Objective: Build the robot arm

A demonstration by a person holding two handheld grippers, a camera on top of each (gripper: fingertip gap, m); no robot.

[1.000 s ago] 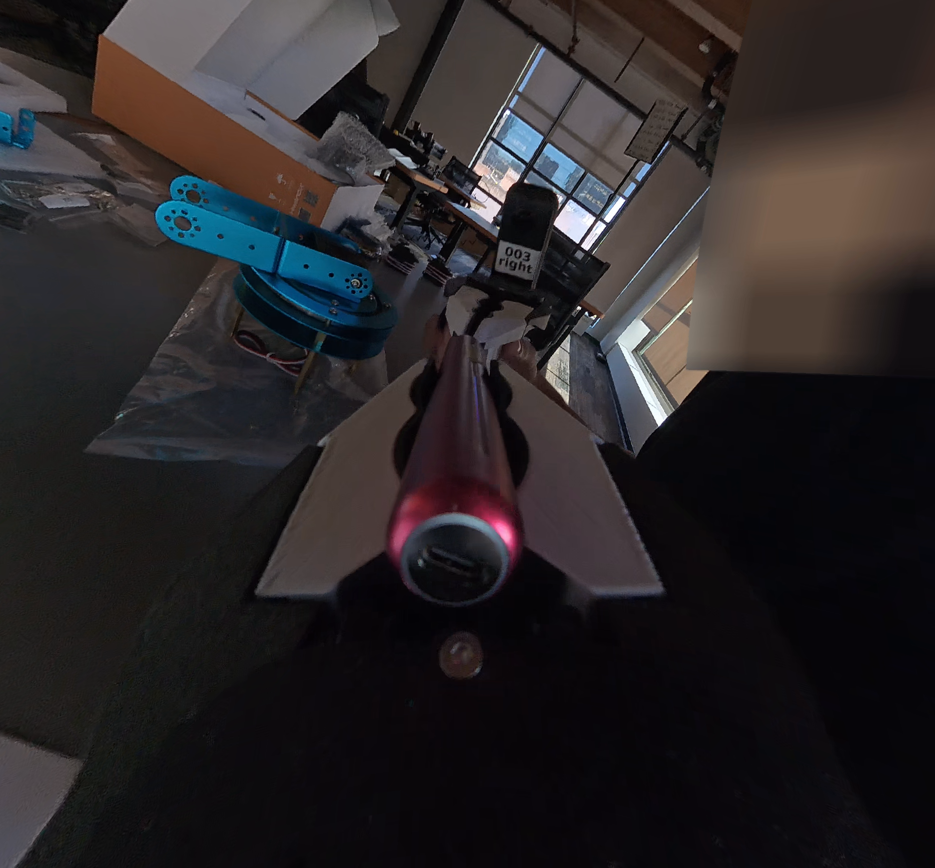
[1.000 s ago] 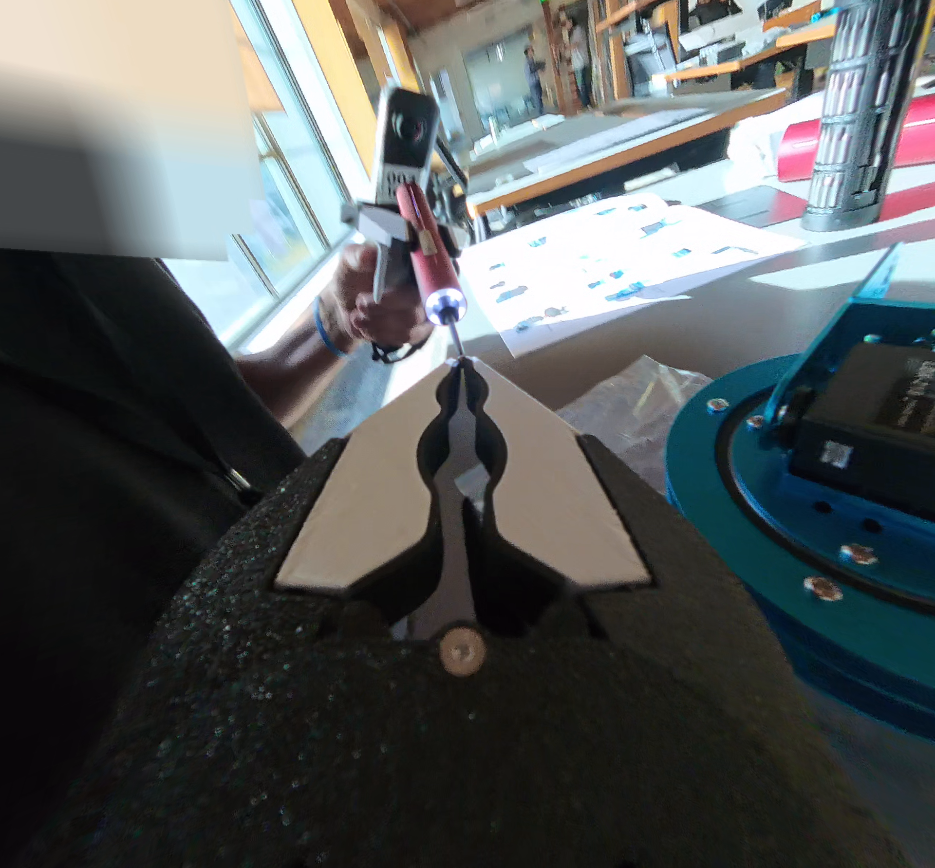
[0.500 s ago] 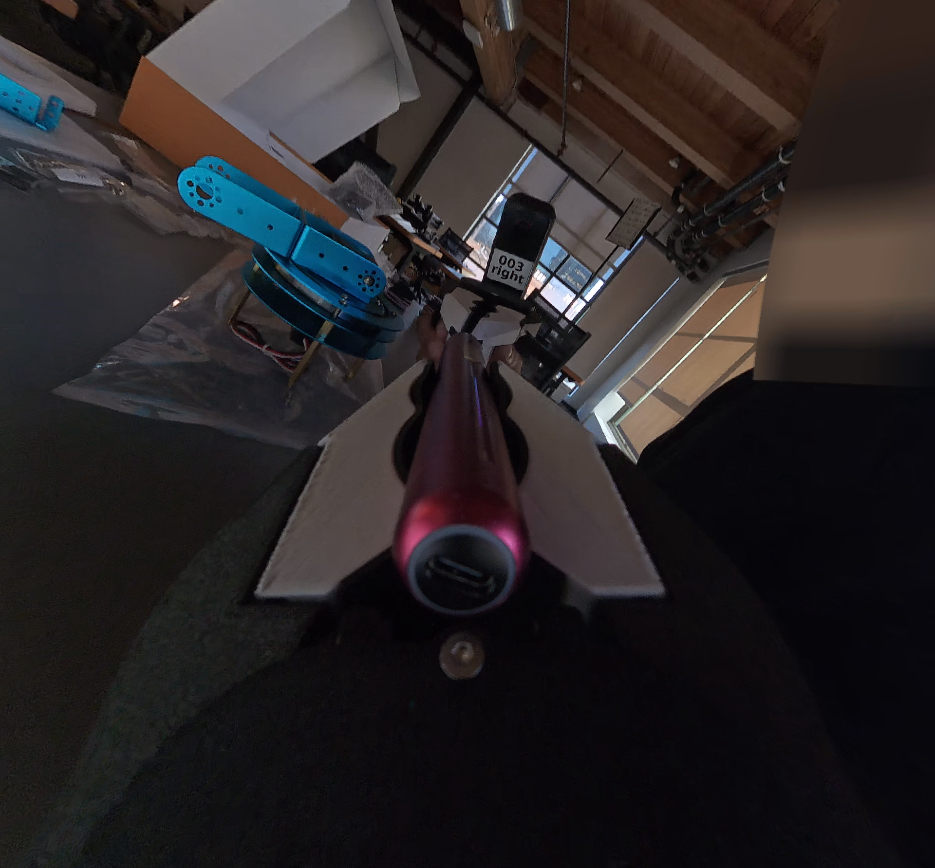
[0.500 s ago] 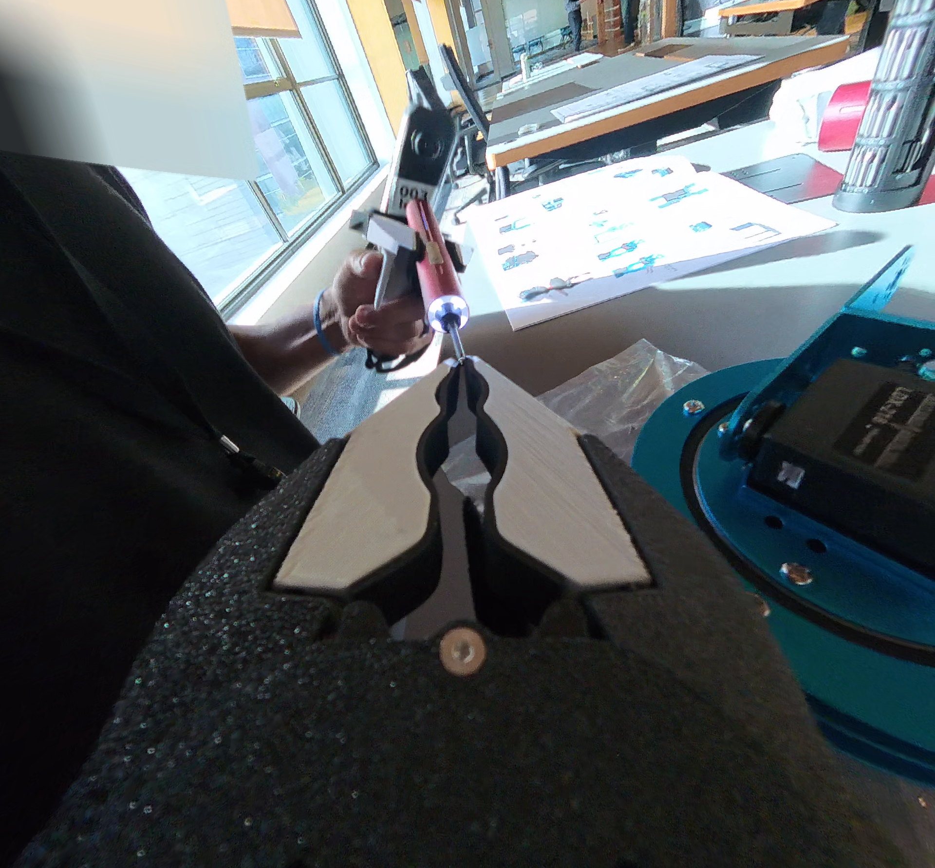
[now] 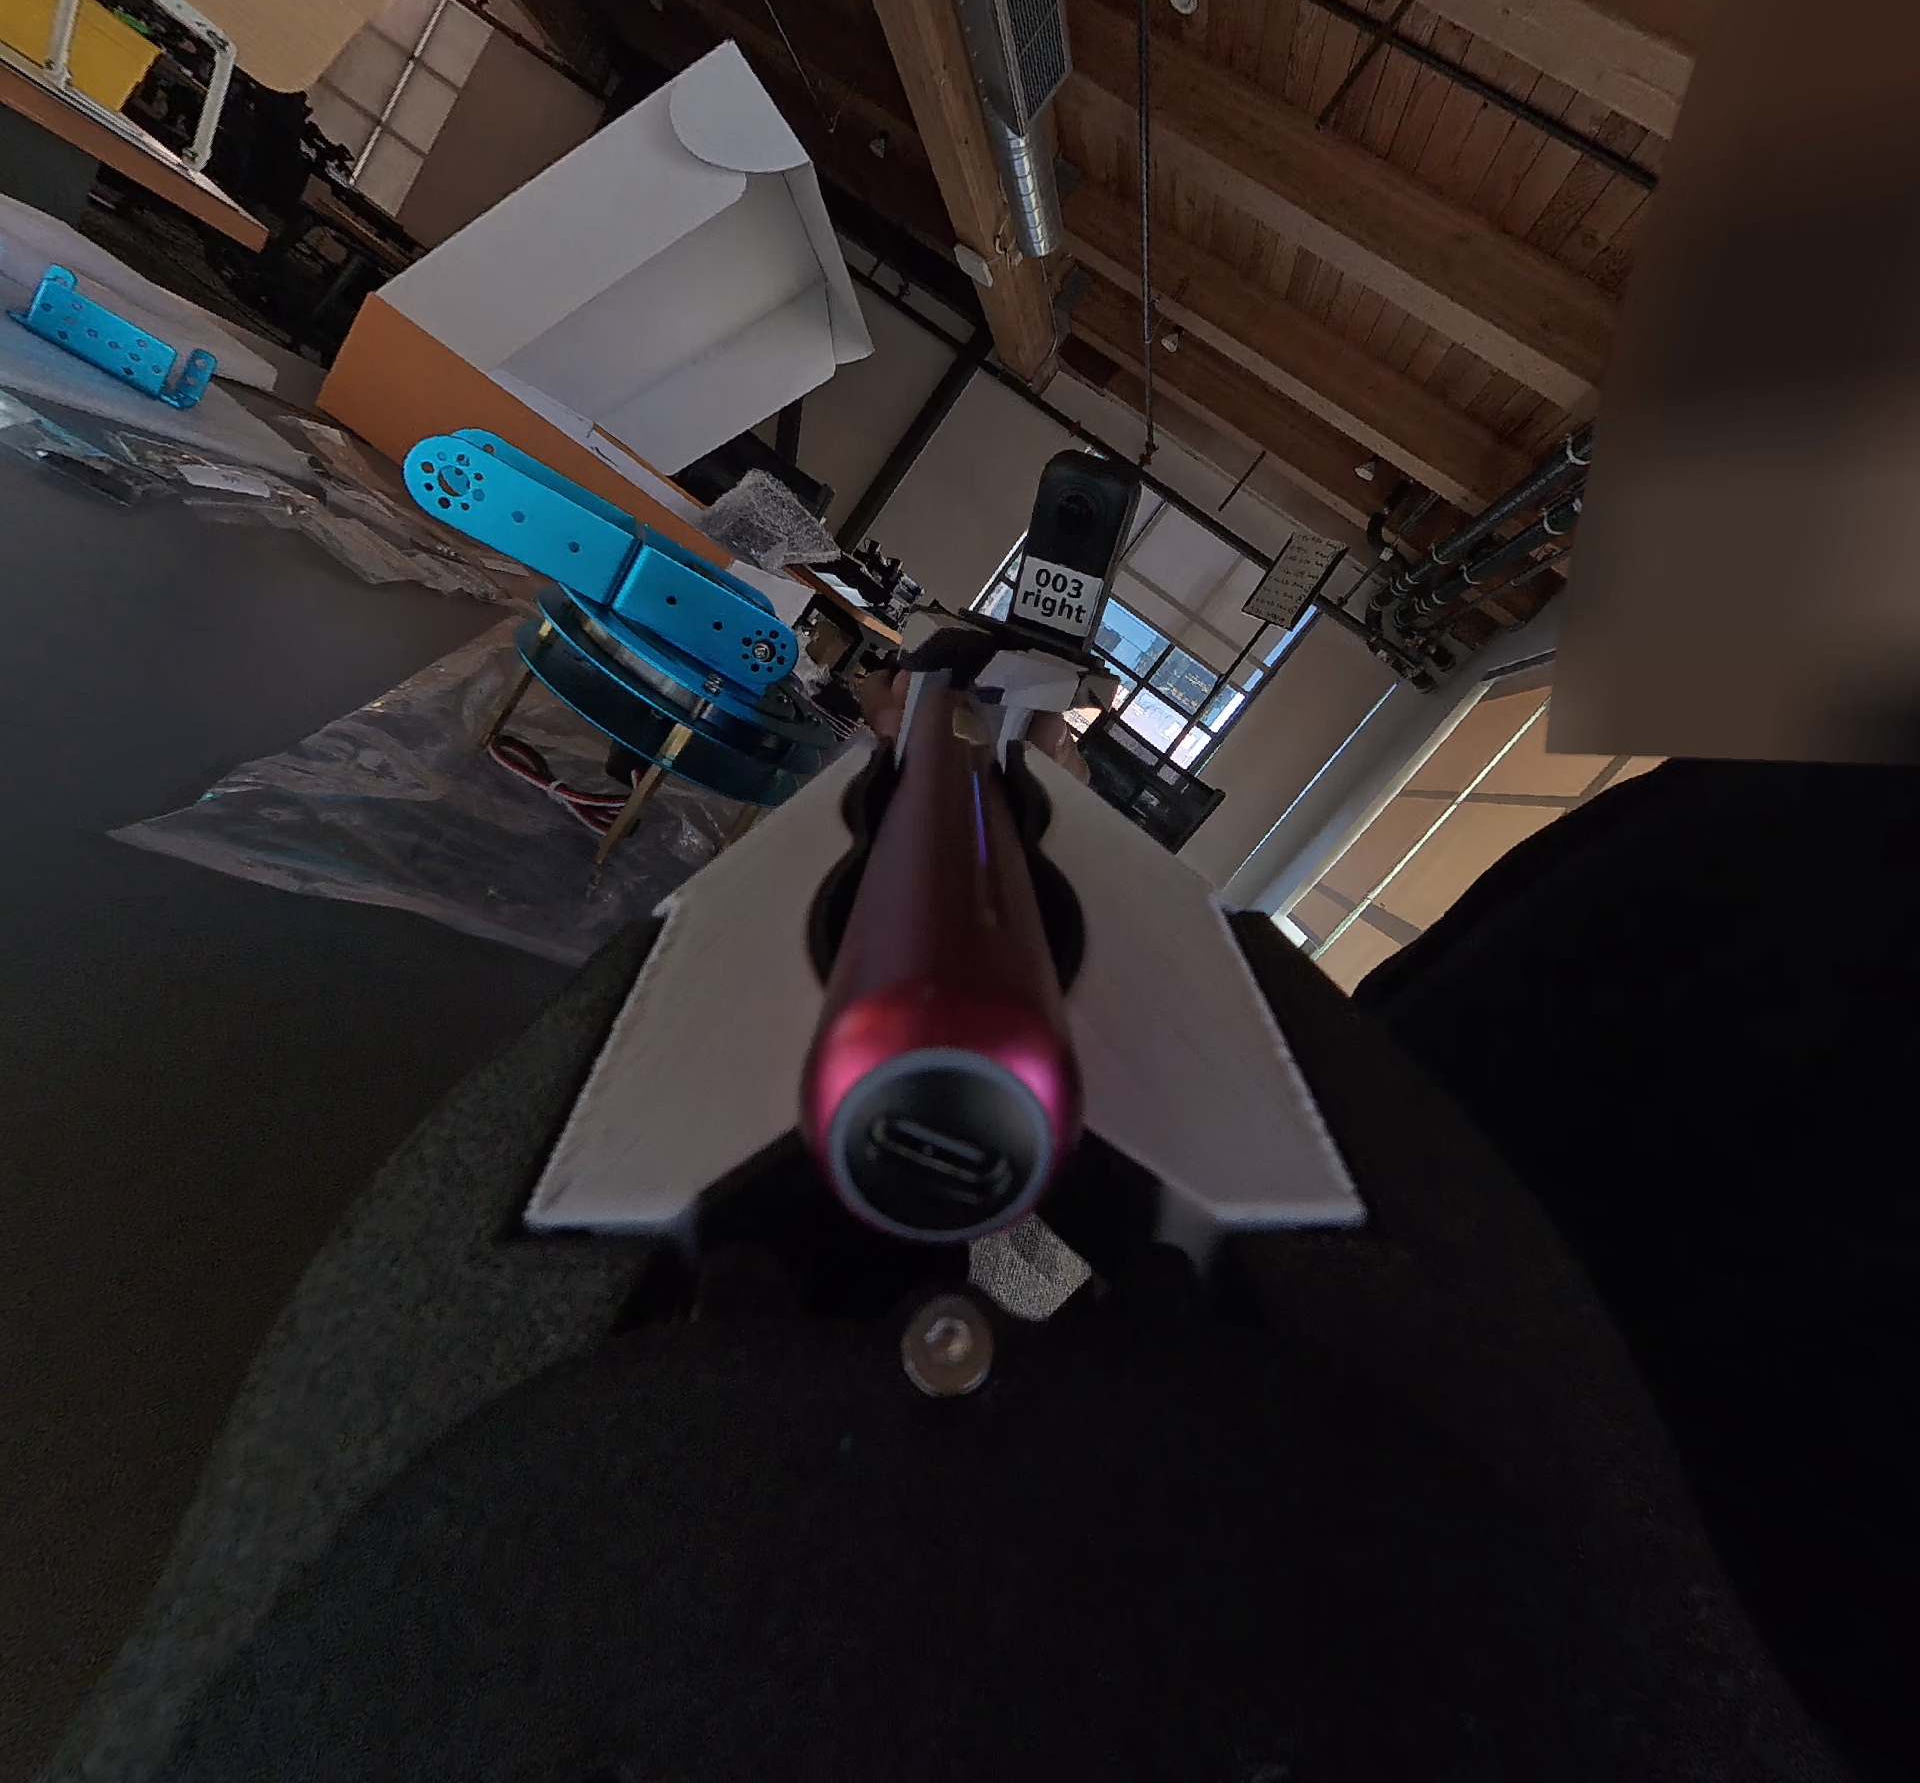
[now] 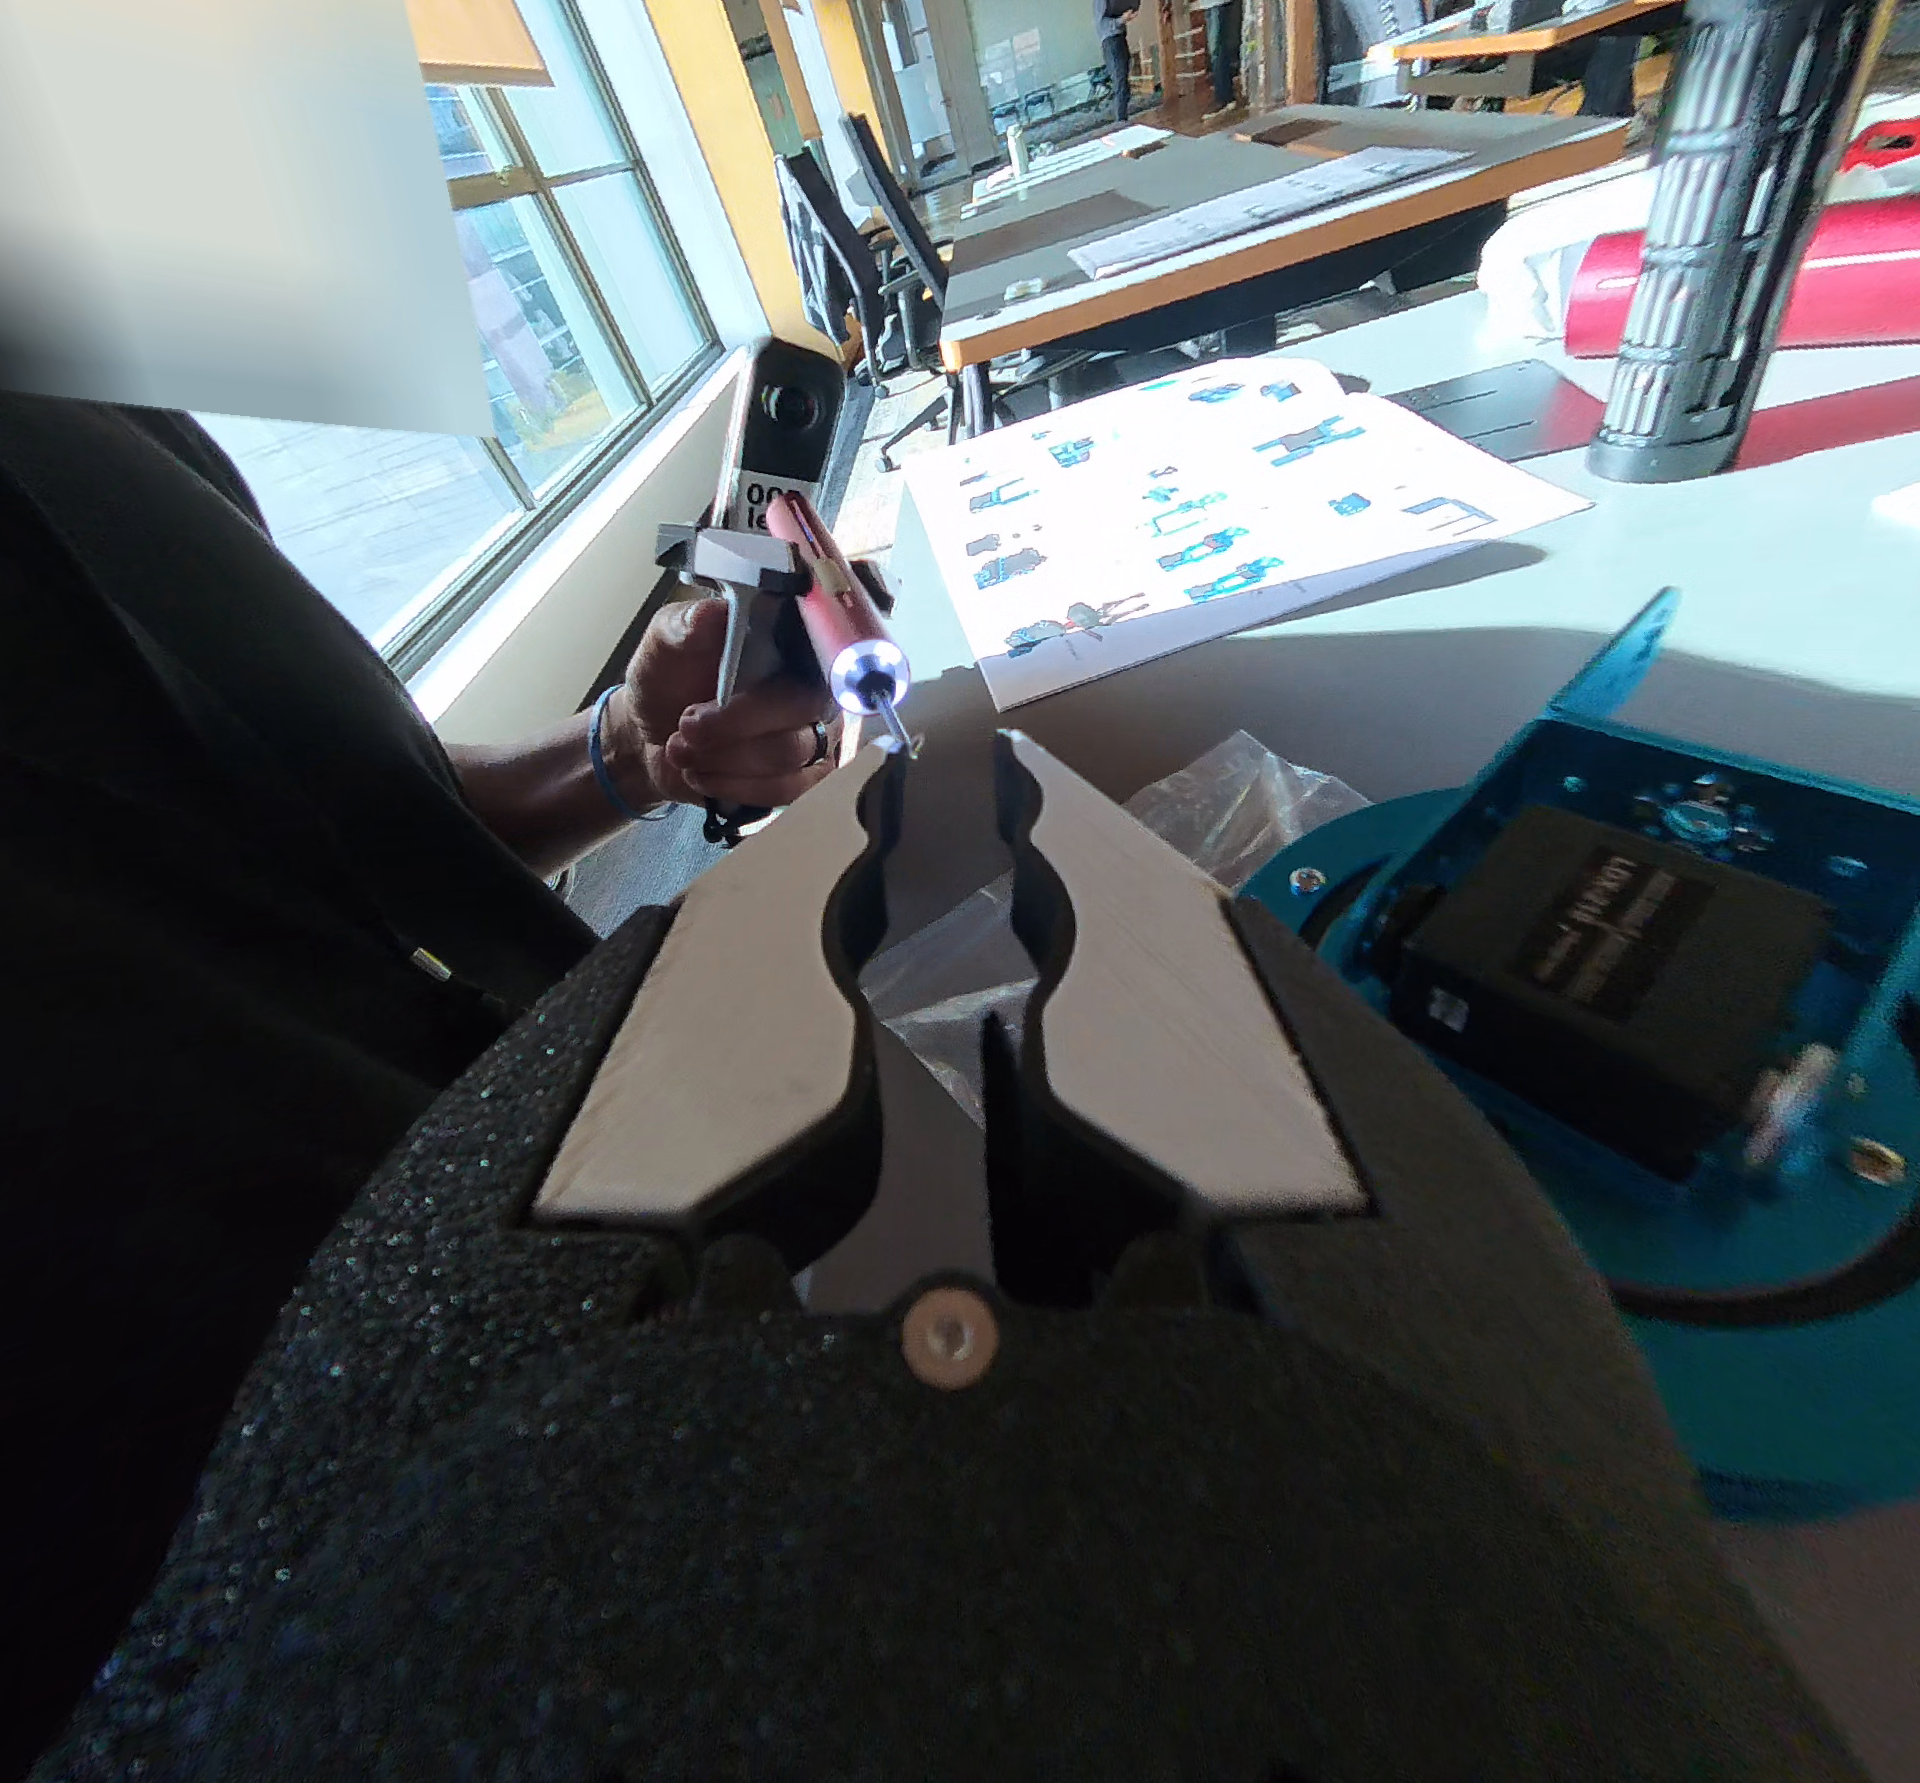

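Note:
My left gripper [image 5: 951,757] is shut on a magenta electric screwdriver [image 5: 945,1006] that lies along its fingers, charging port toward the camera. In the right wrist view the screwdriver [image 6: 836,590] has its ring light lit, and its bit [image 6: 894,720] points at my right gripper [image 6: 948,746], which is open and empty. The bit tip is right by the gripper's left fingertip [image 6: 883,757]. A blue turntable base [image 6: 1558,1245] with a black servo [image 6: 1600,944] stands just right of the right gripper. It also shows in the left wrist view [image 5: 665,663], carrying a blue bracket arm.
A clear plastic bag [image 5: 416,798] lies under the base. A printed instruction sheet [image 6: 1195,518], a black cylindrical bit holder [image 6: 1745,206] and a red case [image 6: 1860,289] are behind. An open white-and-orange box [image 5: 582,331] and a loose blue bracket [image 5: 104,341] sit at far left. Left tips to right tips: about 10 cm.
My right gripper was shut at the screwdriver's bit tip and has opened. The left gripper has tilted upward with the screwdriver still in it.

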